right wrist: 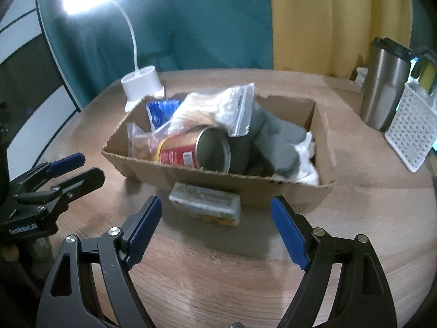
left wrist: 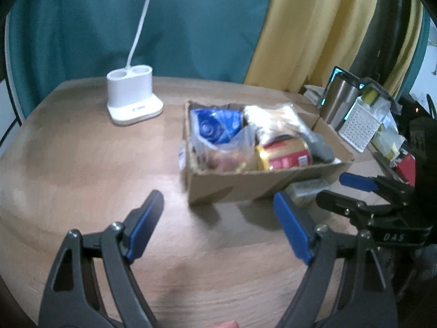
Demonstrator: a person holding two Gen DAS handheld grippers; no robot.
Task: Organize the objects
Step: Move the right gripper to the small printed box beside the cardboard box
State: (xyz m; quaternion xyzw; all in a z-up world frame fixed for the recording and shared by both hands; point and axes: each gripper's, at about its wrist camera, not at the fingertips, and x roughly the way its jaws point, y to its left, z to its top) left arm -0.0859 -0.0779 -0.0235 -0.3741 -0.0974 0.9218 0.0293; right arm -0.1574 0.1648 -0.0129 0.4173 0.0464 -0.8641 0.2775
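I am lining the open, empty right gripper (right wrist: 215, 228) on the small stiff, light-looking packet (right wrist: 204, 205) at frame centre, to pinch its long sides.

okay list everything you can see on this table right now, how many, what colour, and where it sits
cardboard box: one, brown, table centre
can: one, red and gold, lying in box
blue packet: one, box's far left corner
zip bag: one, clear, white contents, in box
grey cloth: one, box's right end
small packet: one, pale, on table against box front
lamp base: one, white, behind box
steel tumbler: one, silver, far right
perforated basket: one, white, beside tumbler
table: one, wood
left gripper: open, empty
right gripper: open, empty
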